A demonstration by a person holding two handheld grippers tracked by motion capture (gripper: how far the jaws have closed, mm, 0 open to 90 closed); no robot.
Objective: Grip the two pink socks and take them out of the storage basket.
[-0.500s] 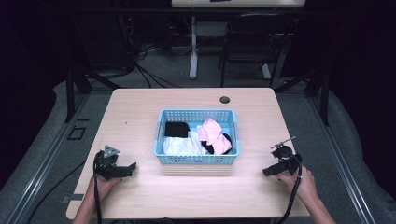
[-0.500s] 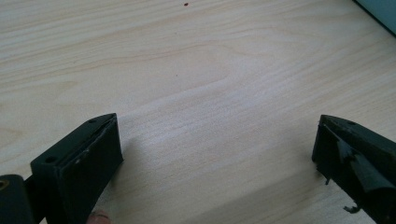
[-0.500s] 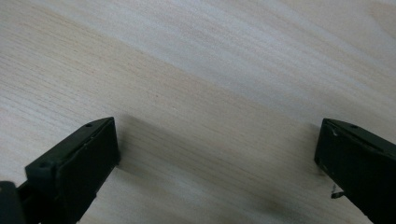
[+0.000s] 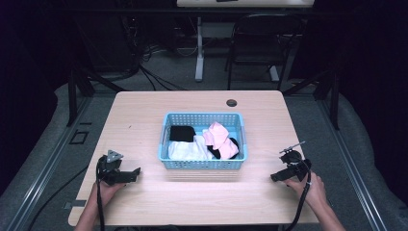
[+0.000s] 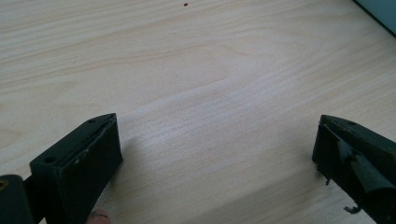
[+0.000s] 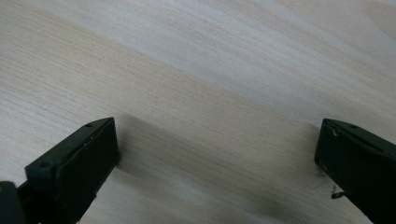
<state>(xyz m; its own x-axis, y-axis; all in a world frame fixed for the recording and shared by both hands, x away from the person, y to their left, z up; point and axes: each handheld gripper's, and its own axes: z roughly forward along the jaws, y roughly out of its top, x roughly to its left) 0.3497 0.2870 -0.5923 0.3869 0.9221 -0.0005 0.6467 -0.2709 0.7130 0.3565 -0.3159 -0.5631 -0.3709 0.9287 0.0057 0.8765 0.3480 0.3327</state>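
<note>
Blue basket (image 4: 202, 163) of clothes at bench (image 4: 144, 115) centre; left hand-held gripper (image 4: 135, 173) at eight o'clock and right hand-held gripper (image 4: 274, 177) at four o'clock, both gaping wide, empty.

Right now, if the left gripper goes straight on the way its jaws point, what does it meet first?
Probably the blue basket. The left gripper lies low on the table, jaws open, aimed toward the basket's near left corner, with bare wood between. Its own view hints the line may pass just alongside, so depth is uncertain.
</note>
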